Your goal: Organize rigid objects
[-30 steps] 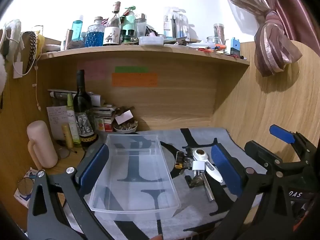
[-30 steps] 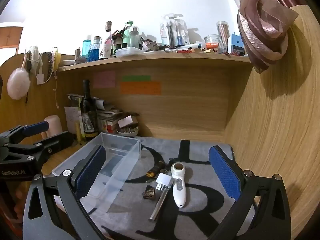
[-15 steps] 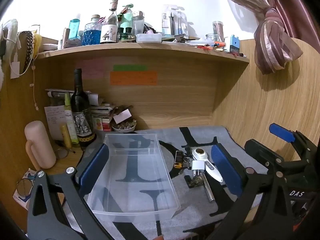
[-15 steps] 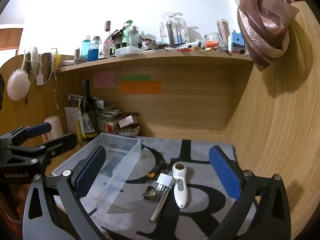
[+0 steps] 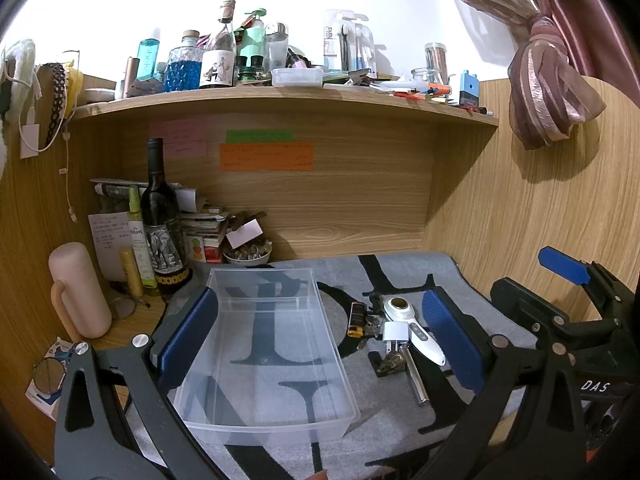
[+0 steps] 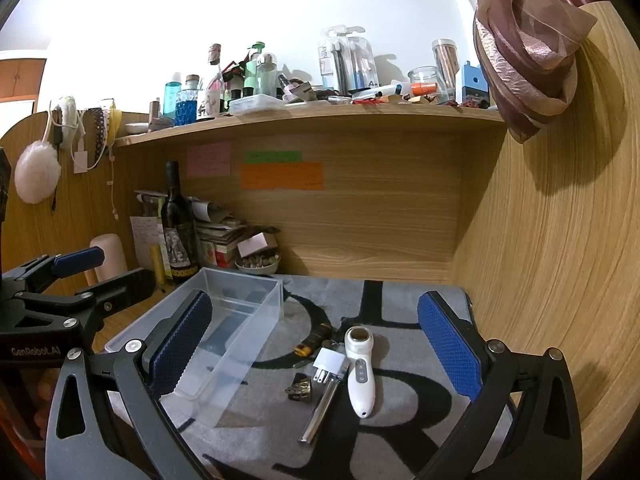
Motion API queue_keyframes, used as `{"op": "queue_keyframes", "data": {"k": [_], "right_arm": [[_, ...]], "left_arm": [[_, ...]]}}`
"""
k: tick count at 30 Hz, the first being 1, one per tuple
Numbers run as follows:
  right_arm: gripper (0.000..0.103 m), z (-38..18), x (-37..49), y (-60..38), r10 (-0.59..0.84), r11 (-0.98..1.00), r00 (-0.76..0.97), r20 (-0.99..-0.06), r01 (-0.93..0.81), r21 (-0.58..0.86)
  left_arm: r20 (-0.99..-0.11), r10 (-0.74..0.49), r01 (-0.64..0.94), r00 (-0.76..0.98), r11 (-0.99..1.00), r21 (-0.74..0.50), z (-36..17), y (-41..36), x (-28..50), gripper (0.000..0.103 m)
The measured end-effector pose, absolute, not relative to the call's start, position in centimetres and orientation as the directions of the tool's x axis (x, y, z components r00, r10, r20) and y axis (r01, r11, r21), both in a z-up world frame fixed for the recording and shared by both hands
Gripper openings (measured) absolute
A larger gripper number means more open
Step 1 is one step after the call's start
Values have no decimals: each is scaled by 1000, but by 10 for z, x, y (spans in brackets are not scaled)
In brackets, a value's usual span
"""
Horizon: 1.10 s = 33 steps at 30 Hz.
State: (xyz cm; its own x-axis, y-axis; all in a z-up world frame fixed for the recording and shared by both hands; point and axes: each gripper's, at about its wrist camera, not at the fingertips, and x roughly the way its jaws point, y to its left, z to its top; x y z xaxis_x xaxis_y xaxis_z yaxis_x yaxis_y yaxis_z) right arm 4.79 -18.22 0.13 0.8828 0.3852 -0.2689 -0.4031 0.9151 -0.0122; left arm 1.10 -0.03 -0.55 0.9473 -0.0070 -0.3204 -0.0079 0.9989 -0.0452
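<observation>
Two grippers, left gripper and right gripper, both spread wide, holding nothing. Clear plastic bin empty (on grey mat); white handheld device, plug adapter, metal rod clustered just right of it.

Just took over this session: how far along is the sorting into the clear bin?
Nothing looks done: the clear bin is empty. Nothing is in hand either; the left gripper and right gripper are both open, holding nothing. All of it is left: the white handheld device, metal rod, white plug and small dark pieces lie on the mat beside the bin.
</observation>
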Motion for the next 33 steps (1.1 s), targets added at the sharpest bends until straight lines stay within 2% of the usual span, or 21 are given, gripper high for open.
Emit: {"op": "queue_keyframes", "data": {"k": [33], "right_arm": [[103, 0, 48, -180, 389, 913, 882, -268, -407, -14]], "left_arm": [[-318, -4, -11, 948, 999, -46, -4, 0, 11, 103]]}}
